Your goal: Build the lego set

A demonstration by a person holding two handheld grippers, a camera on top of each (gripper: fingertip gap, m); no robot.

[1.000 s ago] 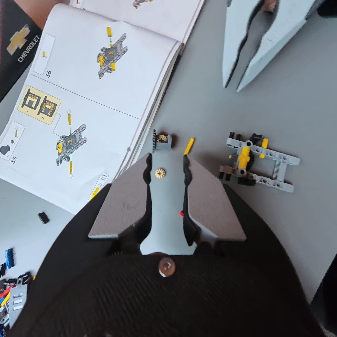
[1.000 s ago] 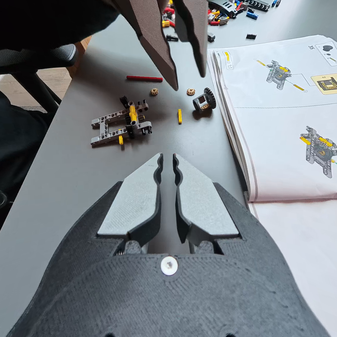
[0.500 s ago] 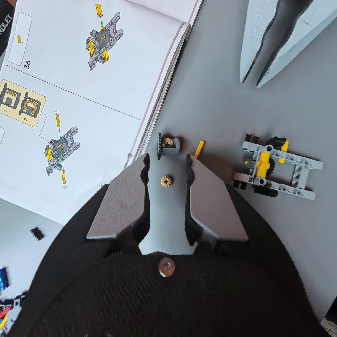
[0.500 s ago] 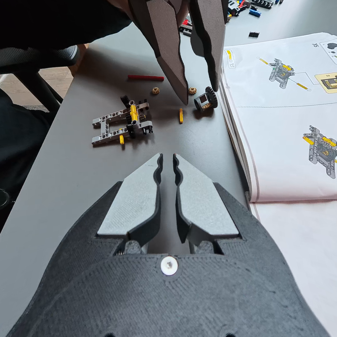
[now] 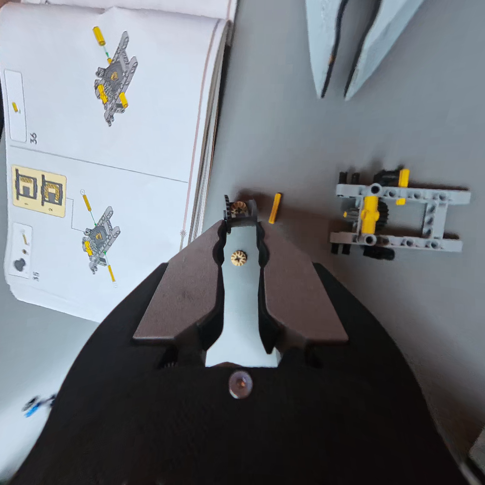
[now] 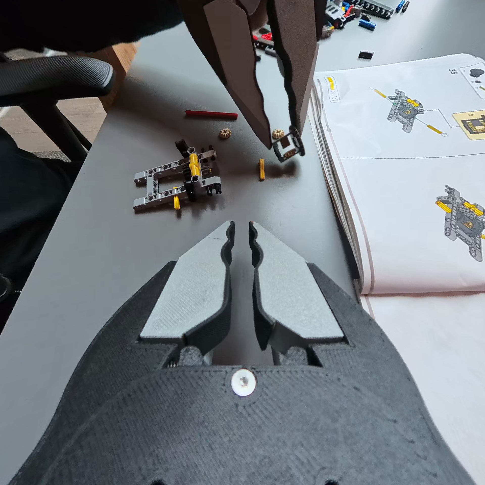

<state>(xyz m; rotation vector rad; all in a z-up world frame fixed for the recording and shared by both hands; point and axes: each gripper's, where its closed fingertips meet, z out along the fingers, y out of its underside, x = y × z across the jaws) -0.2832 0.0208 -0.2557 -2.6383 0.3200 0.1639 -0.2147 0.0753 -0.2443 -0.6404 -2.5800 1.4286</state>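
My left gripper (image 5: pixel 241 225) is shut on a small dark grey gear housing (image 5: pixel 240 212) with a black gear ring and a tan gear inside. In the right wrist view the left gripper (image 6: pixel 284 136) holds the housing (image 6: pixel 288 148) tilted just above the grey table. A loose tan gear (image 5: pixel 238 258) lies under its fingers. A yellow axle (image 5: pixel 274 208) lies just right of it. The grey beam frame with yellow parts (image 5: pixel 396 217) lies farther right. My right gripper (image 6: pixel 241 223) is empty, its jaws a narrow slit apart, low over the table in front of the frame (image 6: pixel 178 181).
The open instruction booklet (image 6: pixel 406 183) lies along the right. A red axle (image 6: pixel 211 114) and a second tan gear (image 6: pixel 225 133) lie behind the frame. A pile of loose parts (image 6: pixel 354 13) sits at the far end. A chair armrest (image 6: pixel 52 76) stands beyond the table's left edge. The gap from one gripper's tips to the other's is roughly 10 centimeters.
My left gripper has come down around the gear housing, closed on it and lifted and tilted it off the table. The right gripper has not moved.
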